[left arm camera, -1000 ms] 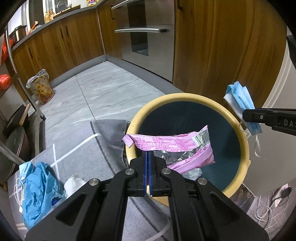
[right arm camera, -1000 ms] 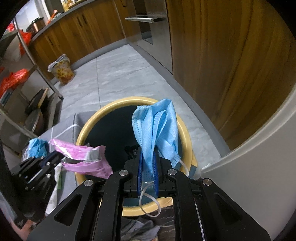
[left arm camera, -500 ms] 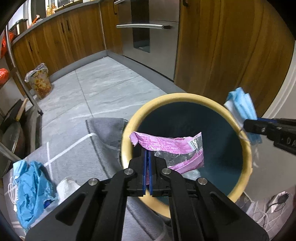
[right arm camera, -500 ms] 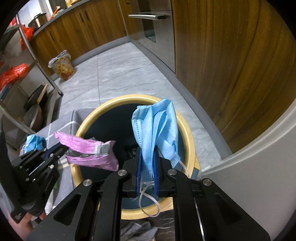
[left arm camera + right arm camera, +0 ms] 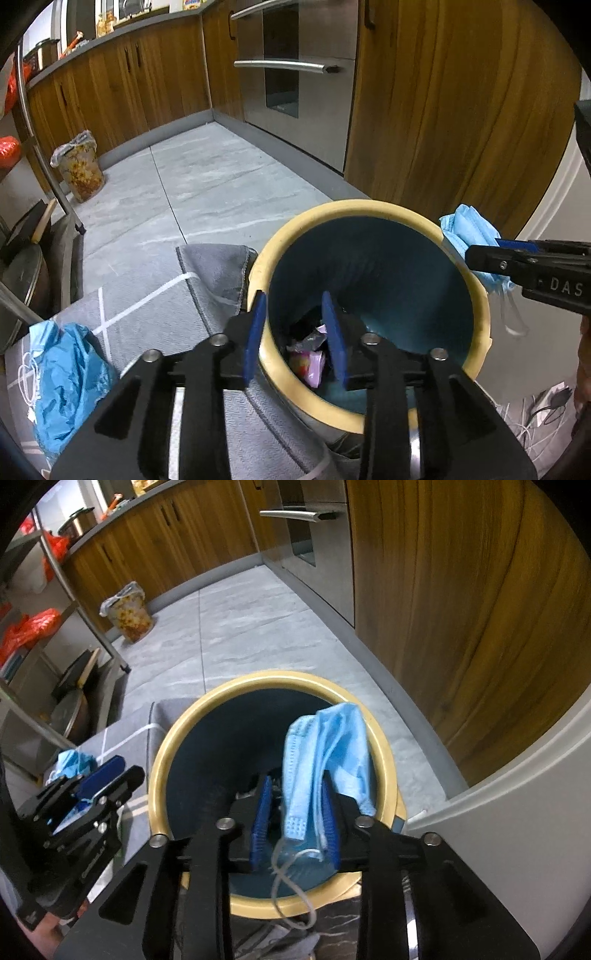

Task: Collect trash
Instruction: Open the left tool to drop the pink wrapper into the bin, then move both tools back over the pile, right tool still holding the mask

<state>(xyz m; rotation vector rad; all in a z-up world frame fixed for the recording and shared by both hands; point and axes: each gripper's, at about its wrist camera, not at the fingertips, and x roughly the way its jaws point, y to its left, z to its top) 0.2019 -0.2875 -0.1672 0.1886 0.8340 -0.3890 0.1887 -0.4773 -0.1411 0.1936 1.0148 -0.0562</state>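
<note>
Here, both tongs sit over the open bin, which explains most of what follows.

Bin: the yellow-rimmed bin (image 5: 369, 206) stands on the floor just beside a grey mat, its dark mouth open upward so that anything let go above it drops straight in.

Left tongs: the left tongs (image 5: 293, 332) are empty, jaws spreading apart over the near rim, nothing between them. They point down into the bin, a sensible place to let go of trash.

Pink wrapper: the pink wrapper (image 5: 308, 363) lies at the bottom of the bin among other scraps, seen through the gap of the left jaws.

Right tongs: the right tongs (image 5: 295, 823) are opening too, over the bin's right side. The left pad stands clear; the mask leans against the right pad, so it looks draped there rather than pinched.

Blue mask: the blue face mask (image 5: 325, 760) hangs between the right jaws, over the bin's mouth, its ear loop dangling below toward the near rim. I judge it about to fall in, though the loop could snag on a pad.

Grey mat: the grey mat (image 5: 155, 280) carries more trash, a crumpled blue sheet (image 5: 62, 373) with white loops at its left end, well apart from the bin.

Stage: two pieces at the drop; the mat's litter looks left to collect.
</note>
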